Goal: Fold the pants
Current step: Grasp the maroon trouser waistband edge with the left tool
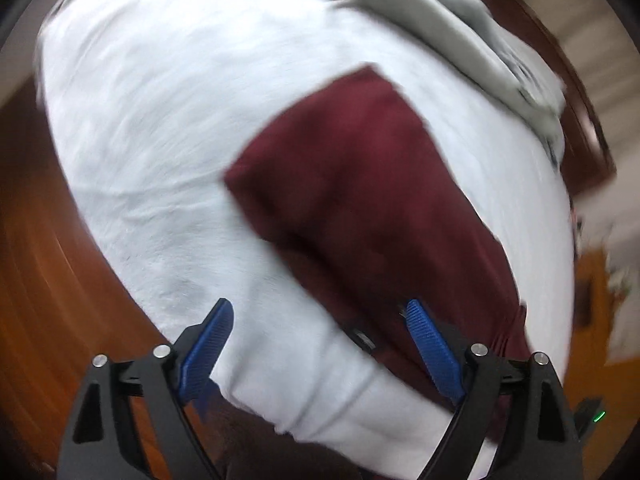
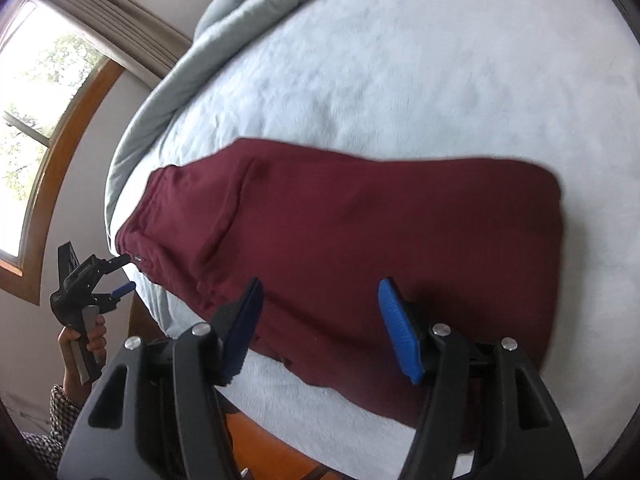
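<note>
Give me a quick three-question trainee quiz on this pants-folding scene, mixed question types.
1. True or false: the maroon pants lie on the pale bedcover.
2. The right gripper is: A) clamped on cloth B) open above the pants C) out of view.
3. Fill in: the left gripper has its jaws ____.

Key: 1 true. 2 B. 3 open, nothing between the pads.

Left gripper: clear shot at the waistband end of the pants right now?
Probably yes. The left gripper hangs open beside the waistband of the maroon pants, at the bed edge, nothing between.
</note>
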A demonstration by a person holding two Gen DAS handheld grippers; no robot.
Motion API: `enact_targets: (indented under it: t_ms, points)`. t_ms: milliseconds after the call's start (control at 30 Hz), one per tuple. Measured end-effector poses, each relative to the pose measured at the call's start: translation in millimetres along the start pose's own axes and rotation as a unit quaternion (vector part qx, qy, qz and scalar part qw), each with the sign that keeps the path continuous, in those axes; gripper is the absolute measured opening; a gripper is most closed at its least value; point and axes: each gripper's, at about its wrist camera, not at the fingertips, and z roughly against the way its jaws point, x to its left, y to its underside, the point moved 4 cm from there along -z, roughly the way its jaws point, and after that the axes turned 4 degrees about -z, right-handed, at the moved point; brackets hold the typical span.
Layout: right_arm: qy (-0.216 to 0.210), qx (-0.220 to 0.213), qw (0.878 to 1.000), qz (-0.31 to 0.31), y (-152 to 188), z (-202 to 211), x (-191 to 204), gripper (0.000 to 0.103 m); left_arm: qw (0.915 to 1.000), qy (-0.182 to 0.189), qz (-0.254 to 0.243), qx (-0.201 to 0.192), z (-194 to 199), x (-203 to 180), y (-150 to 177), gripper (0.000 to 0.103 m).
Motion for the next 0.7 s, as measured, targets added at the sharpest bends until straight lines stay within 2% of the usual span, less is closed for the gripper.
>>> enact_targets:
  t_ms: [67, 133, 333, 400, 500, 533, 600, 667, 700]
  points:
    - [0.008, 0.007, 1.000, -0.002, 3, -11, 0, 0.061, 0.9990, 0.037, 0.023, -0.004, -6, 9, -8, 0.089]
    - [0.018, 0.008, 1.000, -0.001, 4, -18, 1, 0.062, 0.9978, 0.057, 0.034, -0.007, -11, 13, -15, 0.089]
    - [0.017, 0.005, 1.000, -0.006, 4, -25, 0, 0.064, 0.9949, 0.078, 0.062, -0.016, -20, 14, -32, 0.088]
    - [0.019, 0.005, 1.000, -0.005, 5, -26, 1, 0.064, 0.9929, 0.101, 0.048, -0.041, -10, 5, -33, 0.069]
    - [0.024, 0.004, 1.000, -0.002, 5, -28, 2, 0.065, 0.9905, 0.118, 0.011, -0.069, 10, -15, -35, 0.066]
    - [0.026, 0.004, 1.000, -0.002, 5, -29, 3, 0.066, 0.9898, 0.122, 0.006, -0.073, 10, -18, -38, 0.066]
    - [0.027, 0.004, 1.000, -0.002, 5, -31, 3, 0.067, 0.9925, 0.105, -0.002, -0.062, -1, -19, -43, 0.069]
    - [0.030, 0.003, 1.000, 0.001, 6, -31, 4, 0.068, 0.9944, 0.095, 0.014, -0.044, -19, -11, -49, 0.081]
    - [0.031, 0.003, 0.999, 0.004, 6, -31, 5, 0.068, 0.9950, 0.090, 0.018, -0.041, -26, -12, -50, 0.081]
